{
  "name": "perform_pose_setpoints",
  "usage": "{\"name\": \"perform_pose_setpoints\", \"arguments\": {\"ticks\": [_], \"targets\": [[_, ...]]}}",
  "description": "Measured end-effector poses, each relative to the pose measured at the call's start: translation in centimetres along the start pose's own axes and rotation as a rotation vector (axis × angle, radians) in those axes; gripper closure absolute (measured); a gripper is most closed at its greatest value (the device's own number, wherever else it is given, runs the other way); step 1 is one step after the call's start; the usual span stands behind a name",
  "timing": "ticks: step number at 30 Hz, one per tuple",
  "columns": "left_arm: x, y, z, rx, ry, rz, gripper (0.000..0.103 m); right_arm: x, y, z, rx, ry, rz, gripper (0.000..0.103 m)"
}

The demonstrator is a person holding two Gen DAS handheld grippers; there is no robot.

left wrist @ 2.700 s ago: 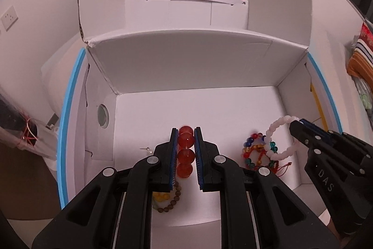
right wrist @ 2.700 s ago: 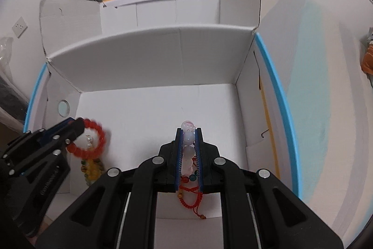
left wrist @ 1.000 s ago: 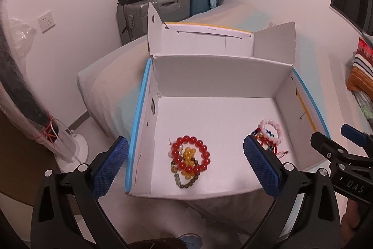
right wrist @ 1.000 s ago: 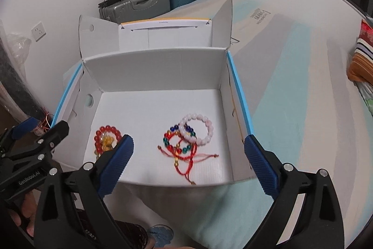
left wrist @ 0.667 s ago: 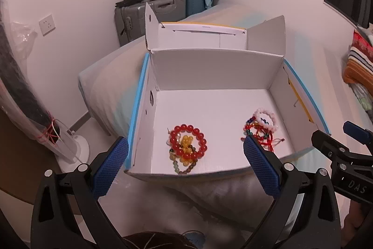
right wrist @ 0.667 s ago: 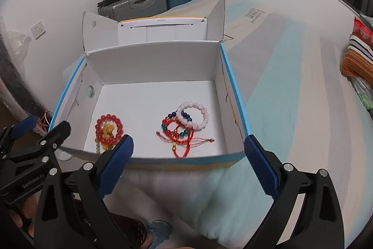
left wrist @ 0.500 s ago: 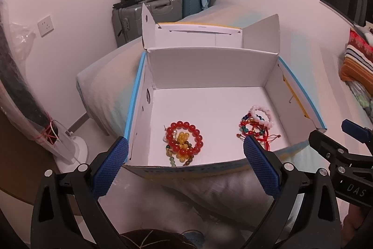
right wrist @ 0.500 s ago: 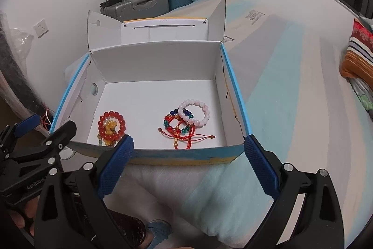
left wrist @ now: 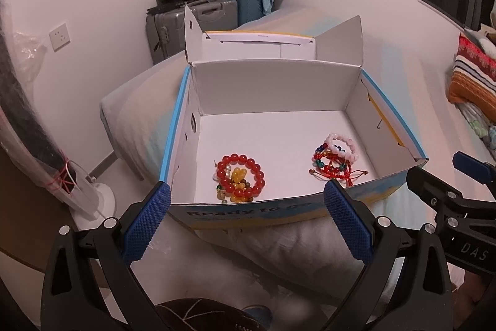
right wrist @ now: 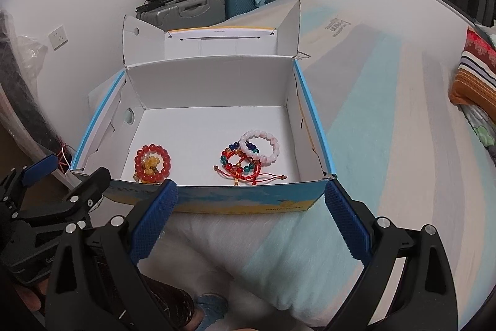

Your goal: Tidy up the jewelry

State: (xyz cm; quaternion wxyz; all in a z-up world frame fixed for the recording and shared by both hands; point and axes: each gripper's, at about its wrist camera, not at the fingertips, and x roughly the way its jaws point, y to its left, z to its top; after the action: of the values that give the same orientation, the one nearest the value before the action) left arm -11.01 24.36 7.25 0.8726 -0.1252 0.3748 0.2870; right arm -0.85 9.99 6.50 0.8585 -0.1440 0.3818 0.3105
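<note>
Both claws hang spread wide and empty, outside the near wall of the open white box (left wrist: 272,89), which sits on the bed (right wrist: 387,101). The left claw (left wrist: 246,217) faces the box's near-left part; the right claw (right wrist: 249,214) faces its near-right part.

All the jewelry lies on the box floor in two heaps, well apart. By the near-left corner sits the red bead bracelet (left wrist: 240,176), a flat ring lying over yellow beads (left wrist: 237,176) and a darker strand. Toward the near-right corner lies the pale pink bracelet (right wrist: 260,147), overlapping a multicoloured bead bracelet (right wrist: 237,158) and a red cord bracelet (right wrist: 248,172) whose loose ends trail toward the right wall.

Each heap lies straight ahead of and below its own claw, just past the near wall, so the left claw is nearer the red heap and the right claw the pink one. Any further pick, I judge, means going over that wall and down.
</note>
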Motion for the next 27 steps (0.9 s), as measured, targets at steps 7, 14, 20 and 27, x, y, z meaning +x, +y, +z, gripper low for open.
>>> {"name": "perform_pose_setpoints", "arguments": {"ticks": [7,14,20,27], "targets": [[-0.12,0.12,0.12,-0.009,-0.009,0.003,0.006,0.15,-0.33,-0.01,0.002,0.004,-0.006,0.011],[-0.21,0.43,0.19,-0.021,-0.008,0.001,0.006,0.27,-0.5,0.0,0.005,0.006,-0.008,0.011],[-0.27,0.17,0.21,-0.009,-0.007,0.007,0.006,0.27,-0.51,-0.02,0.005,0.007,-0.008,0.011],[-0.2,0.12,0.31,-0.009,-0.014,0.023,0.006,0.3,-0.54,-0.03,0.006,0.008,-0.008,0.011]]}}
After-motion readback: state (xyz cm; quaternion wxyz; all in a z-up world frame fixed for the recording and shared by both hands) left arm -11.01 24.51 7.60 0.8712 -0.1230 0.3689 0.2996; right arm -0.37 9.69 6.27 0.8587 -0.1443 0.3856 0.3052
